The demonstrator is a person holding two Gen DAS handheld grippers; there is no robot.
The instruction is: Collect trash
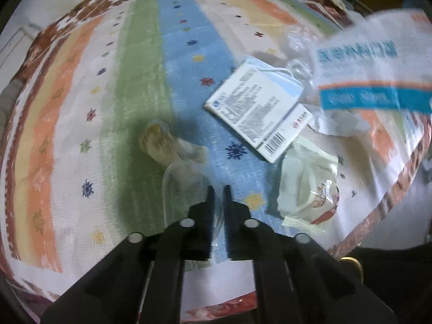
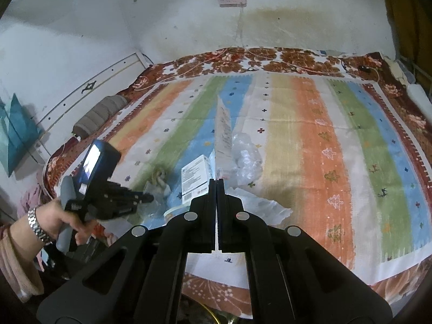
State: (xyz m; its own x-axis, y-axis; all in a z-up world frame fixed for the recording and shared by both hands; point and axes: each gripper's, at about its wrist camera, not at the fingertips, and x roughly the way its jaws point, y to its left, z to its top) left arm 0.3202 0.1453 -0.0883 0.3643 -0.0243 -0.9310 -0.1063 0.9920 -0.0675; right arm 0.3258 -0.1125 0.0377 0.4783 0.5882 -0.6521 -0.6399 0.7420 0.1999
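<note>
White box [image 1: 256,113] shows a barcode; its print is unreadable.

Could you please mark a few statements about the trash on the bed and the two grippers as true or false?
1. The left gripper is shut on a clear plastic bag. True.
2. The white carton stands upright on its end. False: it lies flat on the striped blanket.
3. The right gripper has its jaws wide open. False: they are shut, pinching a large printed plastic bag.
4. A snack wrapper lies near the carton's barcode end. True.
5. The person's left hand has a metal watch at the wrist. True.
</note>
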